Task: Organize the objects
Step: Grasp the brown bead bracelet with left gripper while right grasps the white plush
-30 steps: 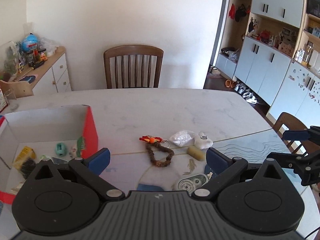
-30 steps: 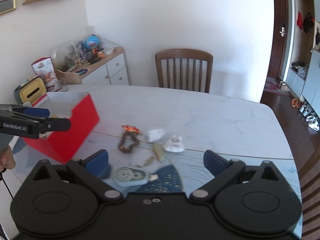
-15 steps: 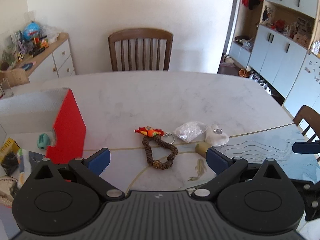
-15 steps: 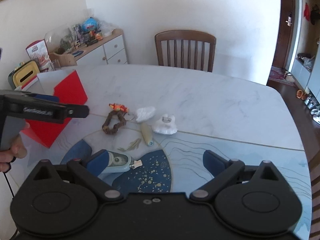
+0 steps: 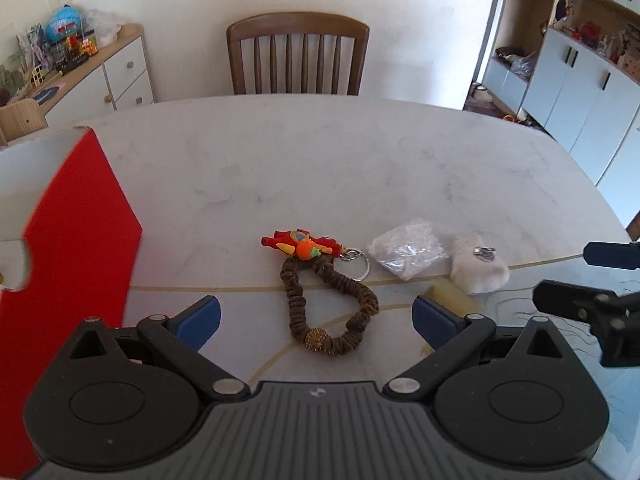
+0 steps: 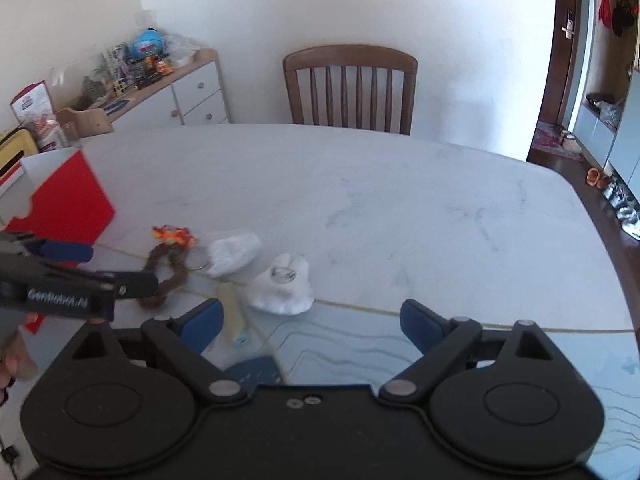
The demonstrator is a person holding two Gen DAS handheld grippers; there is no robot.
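A brown beaded loop with a red and orange charm and key ring lies on the table, right in front of my open, empty left gripper. To its right lie a clear plastic bag, a white pouch with a metal ring and a pale yellow tube. My right gripper is open and empty, with the tube by its left finger and the pouch just ahead. The loop lies further left.
A red and white box stands open at the left, also in the right wrist view. A wooden chair is at the table's far side. A sideboard with clutter stands at the left wall, cabinets at the right.
Both grippers have moved forward and down toward the objects. The box's inside has left the left view. The grey tape dispenser has dropped out of sight in both views. Both stay open.
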